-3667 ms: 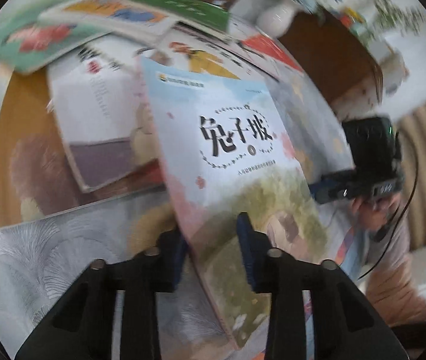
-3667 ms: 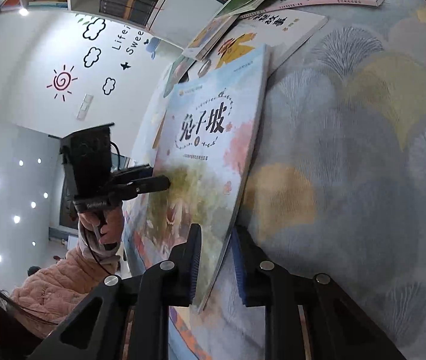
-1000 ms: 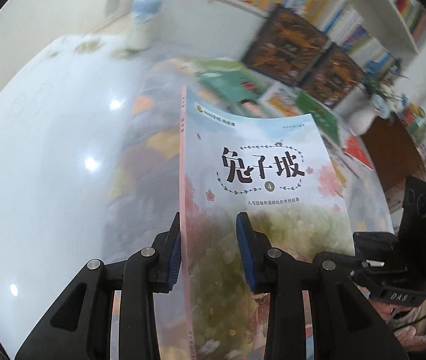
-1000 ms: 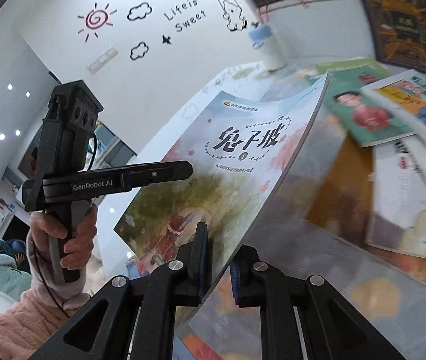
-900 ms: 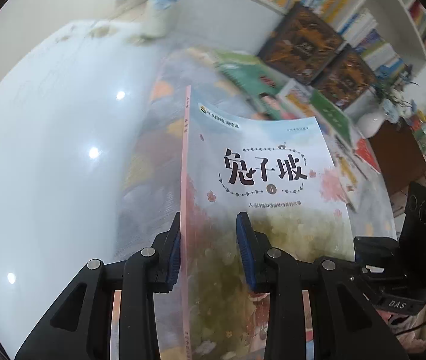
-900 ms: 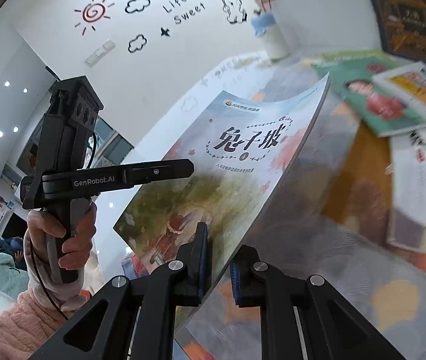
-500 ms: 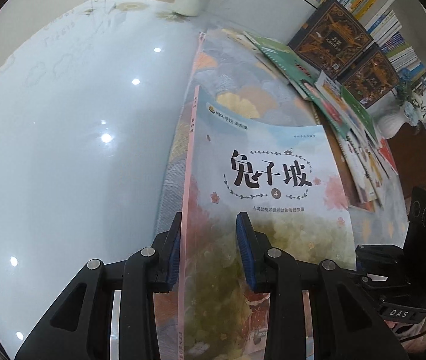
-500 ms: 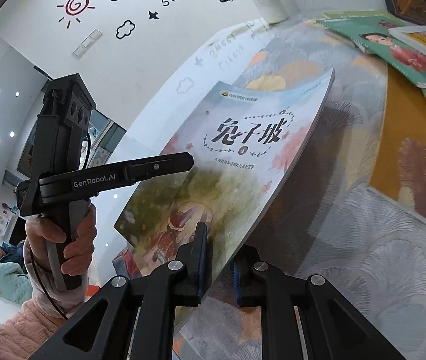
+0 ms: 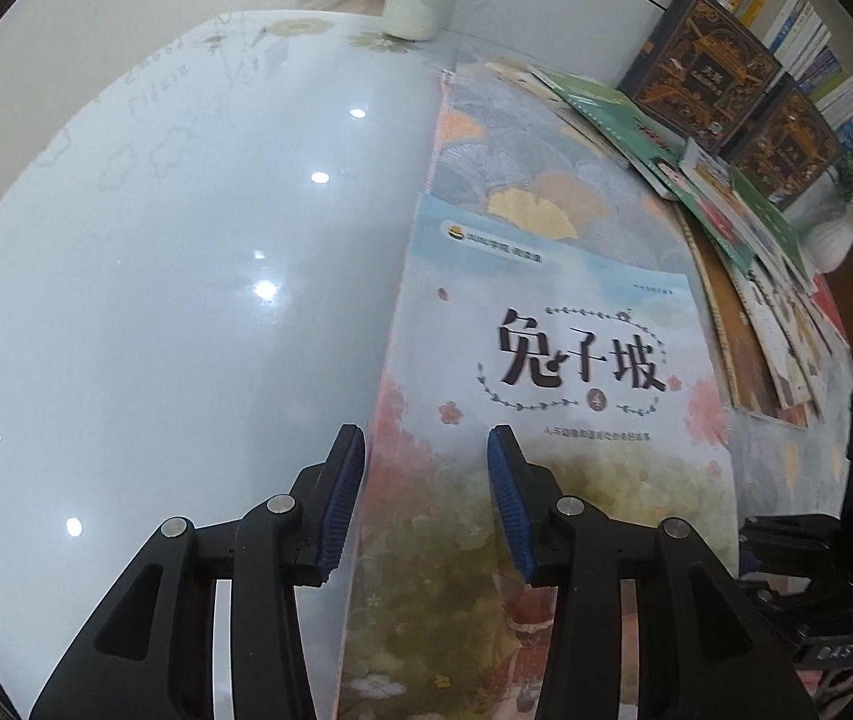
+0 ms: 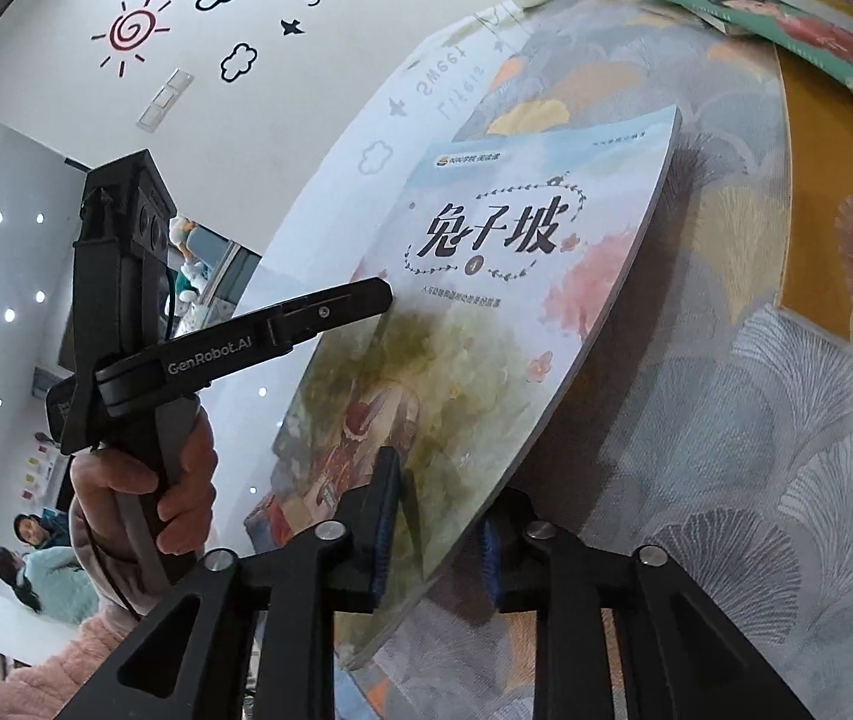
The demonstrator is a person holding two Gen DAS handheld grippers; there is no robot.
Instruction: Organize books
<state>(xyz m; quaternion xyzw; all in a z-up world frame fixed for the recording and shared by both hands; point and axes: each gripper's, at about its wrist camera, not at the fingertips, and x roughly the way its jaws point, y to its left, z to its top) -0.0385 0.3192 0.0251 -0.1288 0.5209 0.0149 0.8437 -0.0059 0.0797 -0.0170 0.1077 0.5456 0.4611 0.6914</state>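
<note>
Book coming down at the left edge of the patterned mat, both grippers letting go.

You have the pastel paperback near you, loose books far right. It looks thin, light, glossy and floppy: take it by the spine. Left gripper and right gripper are opening, the book's near edge between loosened pads.

The book between the blue pads has a pale blue sky cover, black title letters, pink blossoms and yellow-green foliage. Under it the cloth shows grey-blue fan leaves with yellow ones. Left of the tool the table is glossy white. Ahead to the right lie green books and two black books with gold patterns.
</note>
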